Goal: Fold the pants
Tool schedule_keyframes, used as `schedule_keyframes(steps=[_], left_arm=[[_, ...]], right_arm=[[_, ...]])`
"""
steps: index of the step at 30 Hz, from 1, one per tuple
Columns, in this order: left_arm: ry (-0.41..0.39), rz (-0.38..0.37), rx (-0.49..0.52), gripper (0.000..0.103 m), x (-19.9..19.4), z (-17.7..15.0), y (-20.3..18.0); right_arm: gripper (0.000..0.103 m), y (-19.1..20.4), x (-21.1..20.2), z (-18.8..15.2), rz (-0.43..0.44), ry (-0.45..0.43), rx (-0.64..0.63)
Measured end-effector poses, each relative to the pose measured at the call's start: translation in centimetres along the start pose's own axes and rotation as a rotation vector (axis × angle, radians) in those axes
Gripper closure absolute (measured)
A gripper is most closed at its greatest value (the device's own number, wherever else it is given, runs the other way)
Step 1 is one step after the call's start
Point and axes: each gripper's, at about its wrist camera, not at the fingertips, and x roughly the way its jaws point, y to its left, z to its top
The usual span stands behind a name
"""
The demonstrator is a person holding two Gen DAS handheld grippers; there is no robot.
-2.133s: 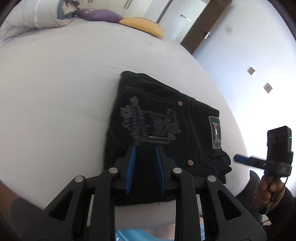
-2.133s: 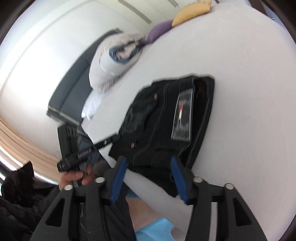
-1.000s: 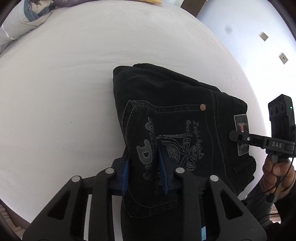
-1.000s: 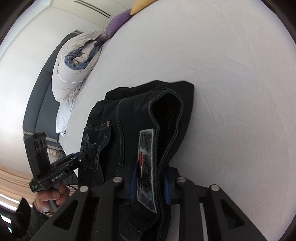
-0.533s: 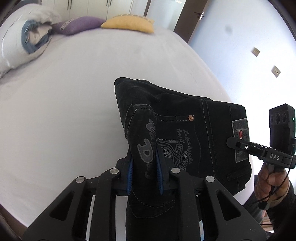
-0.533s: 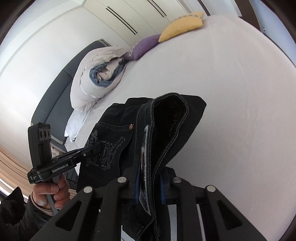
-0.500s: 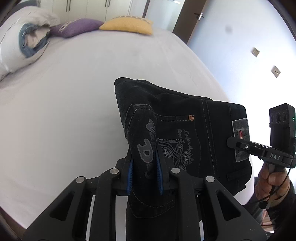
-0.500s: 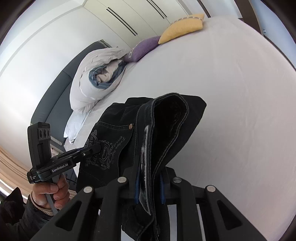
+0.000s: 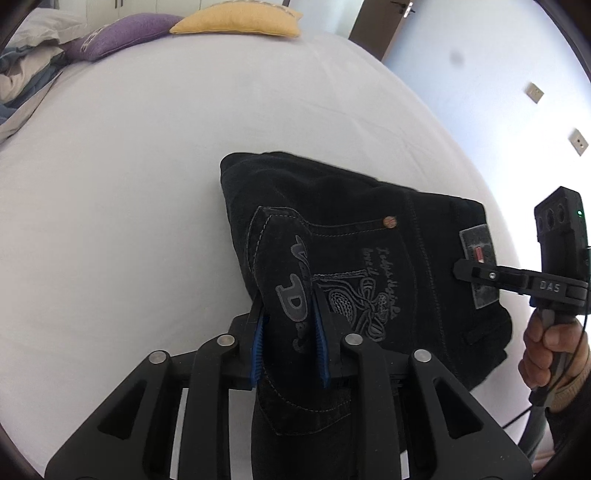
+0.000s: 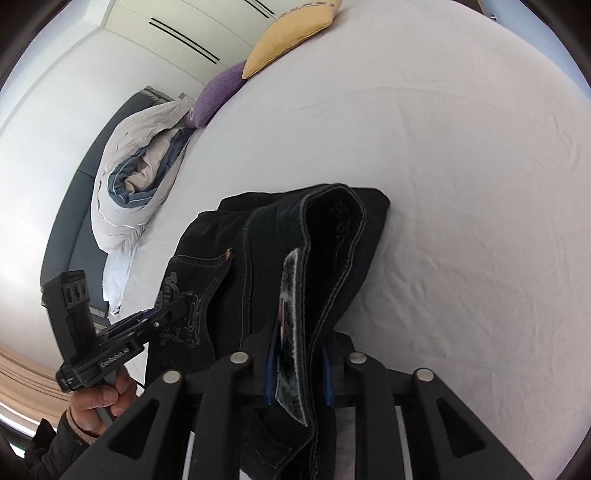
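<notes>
Folded black jeans with an embroidered back pocket and a grey waist patch lie on the white bed. My left gripper is shut on the pocket-side edge of the jeans. My right gripper is shut on the waistband with the grey patch, and shows at the right of the left wrist view. The near edge of the jeans is lifted off the bed; the far fold rests on the sheet.
A yellow pillow and a purple pillow lie at the far end of the bed. A rolled white and blue duvet sits at the left. A wall with sockets is beyond the right edge.
Both grippers closed on the near edge of the jeans and raised it off the bed. Since half a second ago they have pushed slightly forward with it.
</notes>
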Motion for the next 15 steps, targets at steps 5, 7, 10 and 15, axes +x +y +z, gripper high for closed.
schedule_keyframes(steps=[5, 7, 10, 15], left_arm=[[-0.035, 0.017, -0.026, 0.040, 0.3, -1.1, 1.3], [-0.039, 0.039, -0.028, 0.035, -0.3, -1.5, 1.4], [-0.079, 0.116, 0.008, 0.035, -2.2, -2.2, 0.4], [-0.381, 0.368, 0.136, 0.014, -11.4, -5.5, -4.3]], right_arm=[[0.050, -2.0, -0.5, -1.2, 0.049, -0.056, 0.049], [0.037, -1.9, -1.7, -1.7, 0.030, -0.088, 0.057], [0.029, -0.9, -4.6, -3.1, -0.032, -0.158, 0.067], [0.013, 4.9, -11.7, -7.3, -0.216, -0.383, -0.093]])
